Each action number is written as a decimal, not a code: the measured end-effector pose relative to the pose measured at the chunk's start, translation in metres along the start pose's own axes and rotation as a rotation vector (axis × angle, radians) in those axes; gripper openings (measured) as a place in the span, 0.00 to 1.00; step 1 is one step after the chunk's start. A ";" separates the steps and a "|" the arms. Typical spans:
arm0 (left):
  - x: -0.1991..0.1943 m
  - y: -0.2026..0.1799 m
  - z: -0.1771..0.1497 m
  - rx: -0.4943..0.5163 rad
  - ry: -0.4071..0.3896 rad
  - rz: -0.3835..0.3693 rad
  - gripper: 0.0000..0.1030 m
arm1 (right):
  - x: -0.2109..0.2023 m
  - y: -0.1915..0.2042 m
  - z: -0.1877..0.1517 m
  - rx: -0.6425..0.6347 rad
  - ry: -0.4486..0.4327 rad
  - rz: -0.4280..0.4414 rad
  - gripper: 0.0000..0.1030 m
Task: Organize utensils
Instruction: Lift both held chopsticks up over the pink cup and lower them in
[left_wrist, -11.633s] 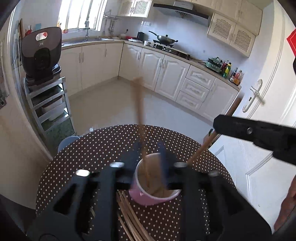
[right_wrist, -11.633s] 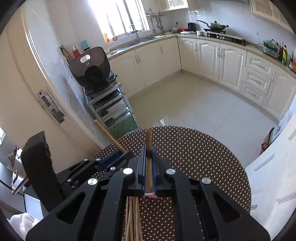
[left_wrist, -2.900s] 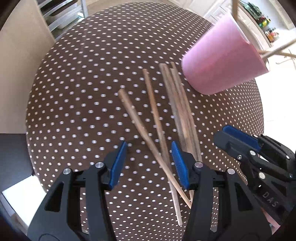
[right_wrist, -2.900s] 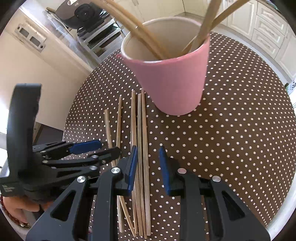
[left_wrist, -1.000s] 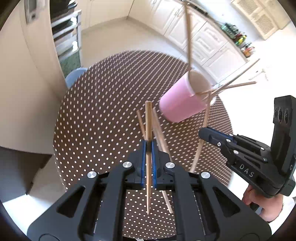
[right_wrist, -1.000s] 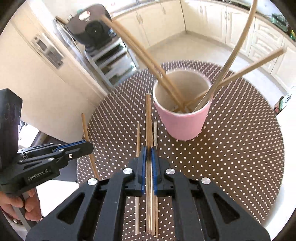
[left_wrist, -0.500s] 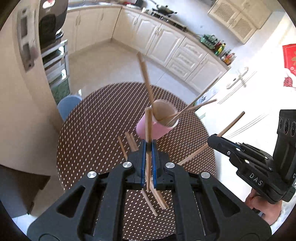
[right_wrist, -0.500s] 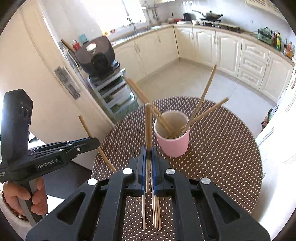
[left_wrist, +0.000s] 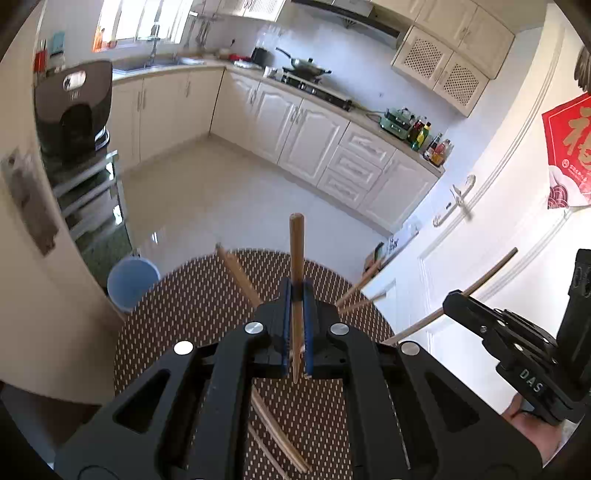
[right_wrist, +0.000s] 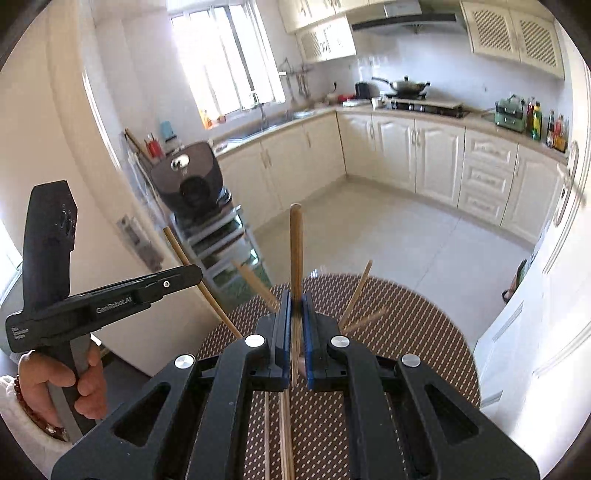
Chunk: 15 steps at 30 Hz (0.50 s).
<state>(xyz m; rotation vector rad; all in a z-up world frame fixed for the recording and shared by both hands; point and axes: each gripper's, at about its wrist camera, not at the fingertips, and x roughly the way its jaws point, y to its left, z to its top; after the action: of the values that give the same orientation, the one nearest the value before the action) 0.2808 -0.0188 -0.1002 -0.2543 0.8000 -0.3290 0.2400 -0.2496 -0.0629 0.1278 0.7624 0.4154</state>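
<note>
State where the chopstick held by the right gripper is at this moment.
In the right wrist view, the chopstick stands upright at centre, clamped in the right gripper, above the dotted table.

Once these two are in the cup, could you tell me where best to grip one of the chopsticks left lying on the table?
Probably mid-shaft, from straight above, jaws across the stick. The loose chopsticks lie flat and close together on the dotted table, running lengthwise toward the camera, so take an outer one first. Both hand-held grippers, left and right, are occupied.
</note>
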 end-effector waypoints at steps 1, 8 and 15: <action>0.001 -0.002 0.005 0.002 -0.008 0.002 0.06 | 0.000 -0.002 0.003 -0.002 -0.009 -0.001 0.04; 0.020 -0.005 0.020 0.005 -0.049 0.044 0.06 | 0.015 -0.006 0.010 -0.049 -0.031 -0.017 0.04; 0.046 0.000 0.013 0.008 -0.053 0.095 0.06 | 0.040 -0.005 -0.004 -0.094 -0.005 -0.031 0.04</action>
<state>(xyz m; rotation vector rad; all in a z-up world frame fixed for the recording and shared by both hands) 0.3198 -0.0346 -0.1219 -0.2156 0.7556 -0.2350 0.2650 -0.2383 -0.0928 0.0293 0.7375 0.4206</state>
